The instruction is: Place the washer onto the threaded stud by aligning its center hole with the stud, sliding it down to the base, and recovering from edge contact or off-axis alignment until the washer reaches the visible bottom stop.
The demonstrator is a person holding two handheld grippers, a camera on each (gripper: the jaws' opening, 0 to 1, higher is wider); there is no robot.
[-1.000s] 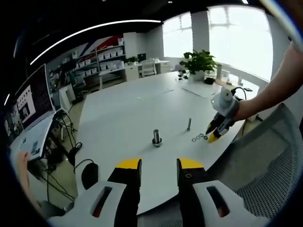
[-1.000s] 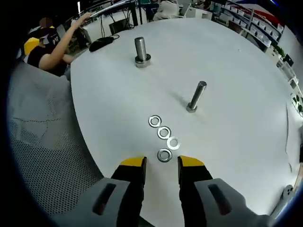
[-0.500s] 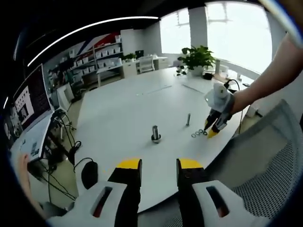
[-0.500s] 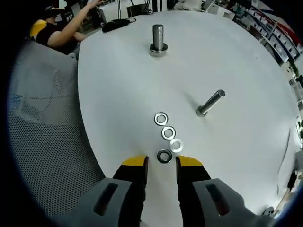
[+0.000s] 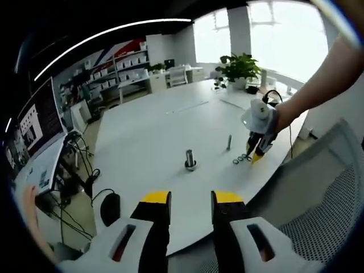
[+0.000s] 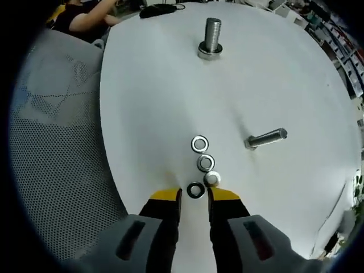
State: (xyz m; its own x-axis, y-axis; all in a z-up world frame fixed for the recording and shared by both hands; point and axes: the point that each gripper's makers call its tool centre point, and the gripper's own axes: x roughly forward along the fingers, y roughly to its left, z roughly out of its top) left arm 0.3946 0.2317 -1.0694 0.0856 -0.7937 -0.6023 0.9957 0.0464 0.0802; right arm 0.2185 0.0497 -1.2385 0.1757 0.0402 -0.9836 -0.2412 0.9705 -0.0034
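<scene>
White round table: four washers in a short row near its edge; beside them a slim bolt; further inward, well apart, a thick threaded stud standing upright.

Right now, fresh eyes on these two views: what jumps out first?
The row of four washers near the white table's edge, with the right gripper poised, jaws open, either side of the nearest washer. Beyond stand two threaded studs: the thick stud further out, the thin stud to the right. In the left gripper view, the left gripper hangs back, open.
</scene>
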